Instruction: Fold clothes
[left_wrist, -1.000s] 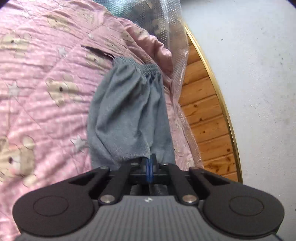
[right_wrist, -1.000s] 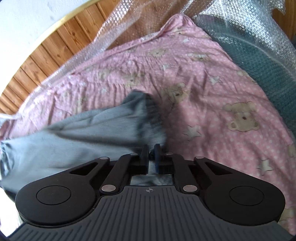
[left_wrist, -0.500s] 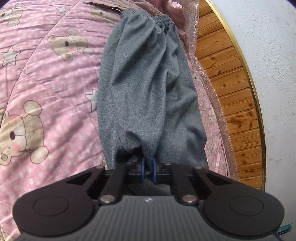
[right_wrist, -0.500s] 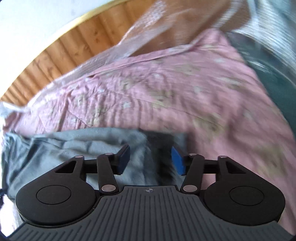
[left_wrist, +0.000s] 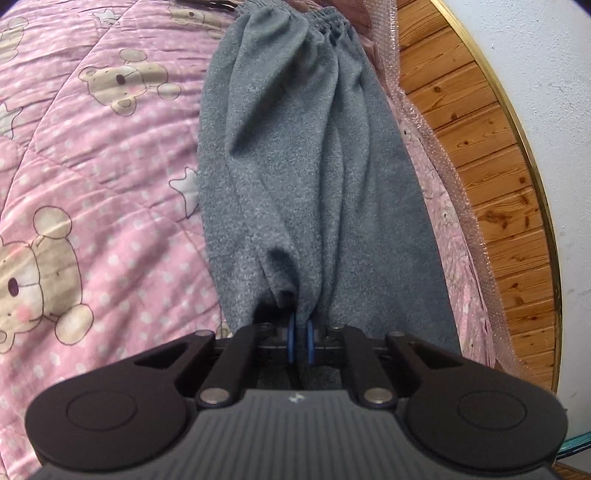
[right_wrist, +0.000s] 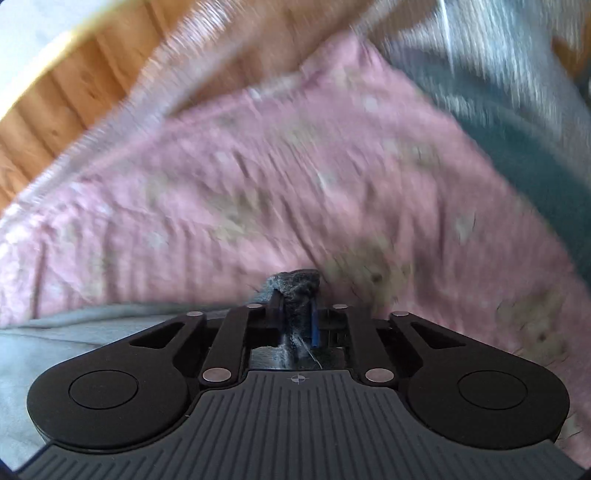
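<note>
A: Left wrist view first. The left gripper (left_wrist: 300, 341) sits at the bottom centre of the frame, jaws together and clamped on a bunched fold of the grey trousers (left_wrist: 306, 166).

B: And the trousers run straight up the middle of the frame from there, with the gathered waistband (left_wrist: 327, 22) at the top edge.

A: They lie on a pink quilt (left_wrist: 92, 166) printed with bears and stars, which fills the left half of the frame.

B: To the right of the trousers, a strip of bubble wrap (left_wrist: 424, 122) follows the quilt's edge, then wooden boards (left_wrist: 480, 147) and a white wall (left_wrist: 546, 74) at the far right.

A: Over to the right wrist view, and it is badly blurred. The right gripper (right_wrist: 297, 321) is at the bottom centre, jaws nearly together and clamped on a dark grey wad of the trousers (right_wrist: 295, 284).

B: More pale grey cloth spreads along the lower left of that frame.

A: The pink quilt (right_wrist: 258, 184) crosses the middle, wooden boards (right_wrist: 74, 92) show in the upper left, and something dark green under clear wrap (right_wrist: 517, 122) sits in the upper right. Too smeared to tell what it is.
</note>
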